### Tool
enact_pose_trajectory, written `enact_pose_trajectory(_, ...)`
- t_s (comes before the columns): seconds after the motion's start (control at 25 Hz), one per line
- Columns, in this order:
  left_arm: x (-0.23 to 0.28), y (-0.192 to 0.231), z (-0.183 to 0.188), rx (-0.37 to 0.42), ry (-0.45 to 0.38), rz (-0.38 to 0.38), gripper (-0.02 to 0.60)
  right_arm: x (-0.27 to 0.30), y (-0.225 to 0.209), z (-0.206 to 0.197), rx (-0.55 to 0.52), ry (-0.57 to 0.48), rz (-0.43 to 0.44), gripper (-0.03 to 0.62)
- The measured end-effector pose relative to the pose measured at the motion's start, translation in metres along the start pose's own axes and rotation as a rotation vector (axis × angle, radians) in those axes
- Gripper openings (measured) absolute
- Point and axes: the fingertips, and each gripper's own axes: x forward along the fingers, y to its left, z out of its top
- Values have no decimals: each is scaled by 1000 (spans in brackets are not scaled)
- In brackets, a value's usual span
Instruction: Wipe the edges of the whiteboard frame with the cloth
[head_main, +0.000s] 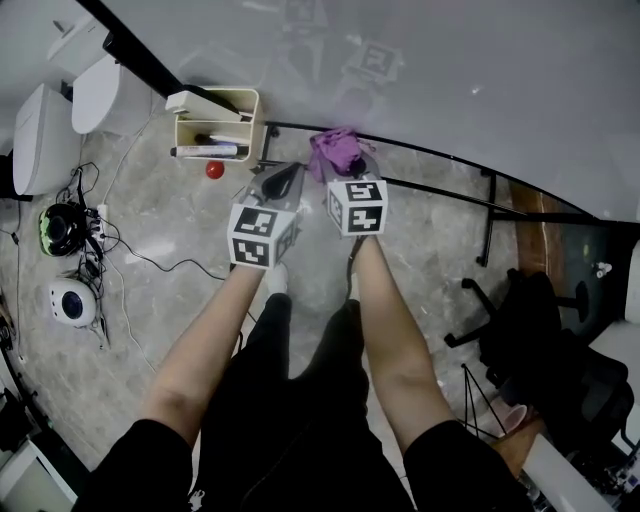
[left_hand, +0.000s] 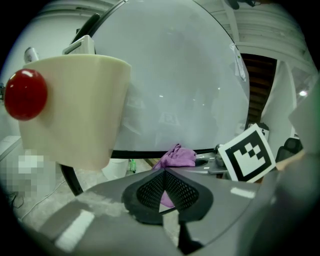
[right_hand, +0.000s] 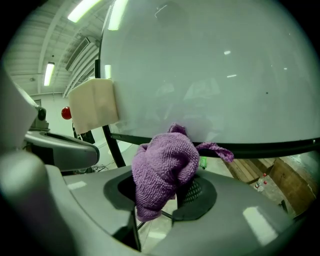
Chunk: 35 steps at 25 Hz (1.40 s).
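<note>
Head view: both grippers are up at the bottom edge of the whiteboard (head_main: 450, 70), side by side, arms stretched forward. The right gripper (head_main: 345, 170) sits at the black frame (head_main: 450, 157) with the purple cloth (head_main: 337, 150) bunched at its tip, right on the frame line. I can't confirm contact from this angle. The left gripper (head_main: 285, 178) is just beside it on the left, a bit lower, pointing at the frame.

Right gripper view: the jaws are clamped on the cloth (right_hand: 167, 170). The wad sticks up between the pads, one loose corner flops right, and the top of the bunch overlaps the bottom frame (right_hand: 270, 149). The whiteboard (right_hand: 215, 65) fills most of the picture.

Left gripper view: the left gripper (left_hand: 164, 185) has its pads together at the tips and nothing gripped. The cloth (left_hand: 175, 156) shows beyond them, against the bottom frame (left_hand: 140, 154), next to the right gripper's marker cube (left_hand: 247, 155).

A cream tray (head_main: 250, 110) hangs at the lower left of the board, with a marker (head_main: 205, 151) lying in it. It sits close on the left in the left gripper view (left_hand: 75, 110) and further off in the right gripper view (right_hand: 95, 105). A red ball (head_main: 214, 170) is just below the tray in the head view, at its left side in the left gripper view (left_hand: 25, 94).

A black chair (head_main: 540, 330) stands well off to the right on the grey floor (head_main: 190, 300).
</note>
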Motion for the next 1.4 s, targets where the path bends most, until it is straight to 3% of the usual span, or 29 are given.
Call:
enact_pose_trajectory(0.84,-47,62,-35,-33,31,0,3,60,95,12,-50,9,81,155)
enact_pose_trajectory(1.4,-62,71,-31,-24,19,-32,3,52,103,13,-28,6,51,155)
